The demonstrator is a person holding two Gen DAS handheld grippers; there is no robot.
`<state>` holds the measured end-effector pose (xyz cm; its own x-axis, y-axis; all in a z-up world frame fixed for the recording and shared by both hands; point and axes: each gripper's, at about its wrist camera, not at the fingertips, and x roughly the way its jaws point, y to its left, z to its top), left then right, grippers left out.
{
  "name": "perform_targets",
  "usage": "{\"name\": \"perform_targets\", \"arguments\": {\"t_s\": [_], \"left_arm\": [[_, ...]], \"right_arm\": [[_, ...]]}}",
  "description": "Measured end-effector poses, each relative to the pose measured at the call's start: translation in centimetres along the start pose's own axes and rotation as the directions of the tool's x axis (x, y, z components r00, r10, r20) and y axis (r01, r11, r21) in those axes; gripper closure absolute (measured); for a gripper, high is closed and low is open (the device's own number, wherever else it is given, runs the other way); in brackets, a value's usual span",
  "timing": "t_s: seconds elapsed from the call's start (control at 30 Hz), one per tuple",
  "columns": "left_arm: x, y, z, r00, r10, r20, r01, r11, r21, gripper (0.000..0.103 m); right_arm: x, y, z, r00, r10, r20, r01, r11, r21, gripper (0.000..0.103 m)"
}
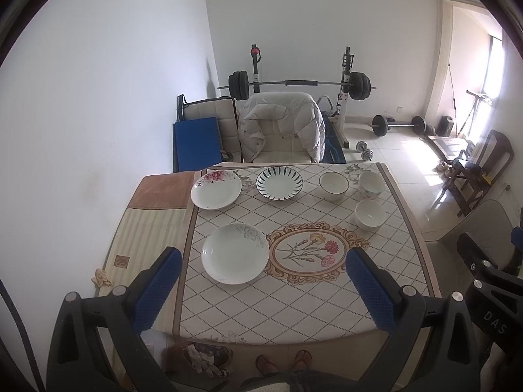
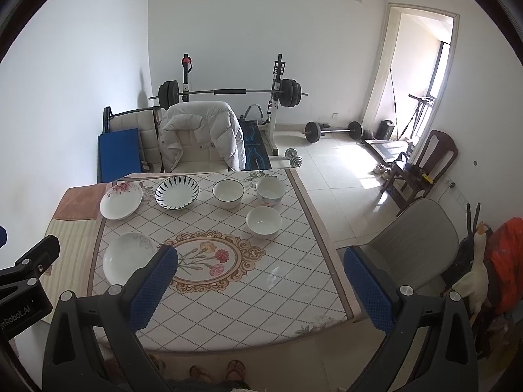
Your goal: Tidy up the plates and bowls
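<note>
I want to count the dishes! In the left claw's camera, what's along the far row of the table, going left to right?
Pink-flowered plate → black-striped plate → dark-rimmed bowl → heart-patterned bowl.

Square table [image 1: 294,300] under a diamond-pattern cloth with a carnation medallion [image 1: 309,253] in the middle; six dishes straight on it: grey-flower plate [image 1: 234,254] at 9 o'clock, pink-flower plate [image 1: 215,189] at 10, striped plate [image 1: 279,183] at 12, dark-rimmed bowl [image 1: 333,185] at 1, heart-print bowl [image 1: 371,184] just beside, plain white bowl [image 1: 370,214] at 2; all apart.
</note>
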<state>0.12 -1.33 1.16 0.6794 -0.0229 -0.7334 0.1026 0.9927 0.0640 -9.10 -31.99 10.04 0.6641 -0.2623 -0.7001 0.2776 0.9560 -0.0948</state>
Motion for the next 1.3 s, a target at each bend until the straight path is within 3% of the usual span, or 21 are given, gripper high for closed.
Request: {"name": "perform_targets", "arguments": {"t_s": [0.73, 1.0, 1.1, 1.17, 1.3], "left_arm": [[1.0, -1.1, 0.6, 1.0, 0.023, -0.007, -0.023, 1.0, -0.008, 0.0], [4.7, 2.1, 1.2, 0.987, 0.161, -0.016, -0.161, 0.982, -0.095, 0.0], [7.4, 4.8, 1.1, 0.971, 0.231, -0.062, -0.238, 0.962, -0.137, 0.0], [9.5, 6.9, 0.7, 0.955, 0.277, -0.103, -0.291, 0.943, -0.163, 0.0], [14.4, 10.8, -0.5, 0.931, 0.293, -0.216, -0.335, 0.922, -0.193, 0.0]], "right_arm": [[1.3, -0.9, 0.9, 1.0, 0.015, -0.007, -0.015, 1.0, 0.016, 0.0], [6.3, -1.2, 1.2, 0.996, 0.076, -0.051, -0.077, 0.997, -0.008, 0.0], [10.1, -0.4, 0.8, 0.975, 0.188, -0.118, -0.193, 0.981, -0.032, 0.0], [13.0, 0.7, 0.4, 0.946, 0.265, -0.187, -0.276, 0.961, -0.034, 0.0], [18.9, 4.9, -0.6, 0.896, 0.338, -0.29, -0.368, 0.928, -0.054, 0.0]]}}
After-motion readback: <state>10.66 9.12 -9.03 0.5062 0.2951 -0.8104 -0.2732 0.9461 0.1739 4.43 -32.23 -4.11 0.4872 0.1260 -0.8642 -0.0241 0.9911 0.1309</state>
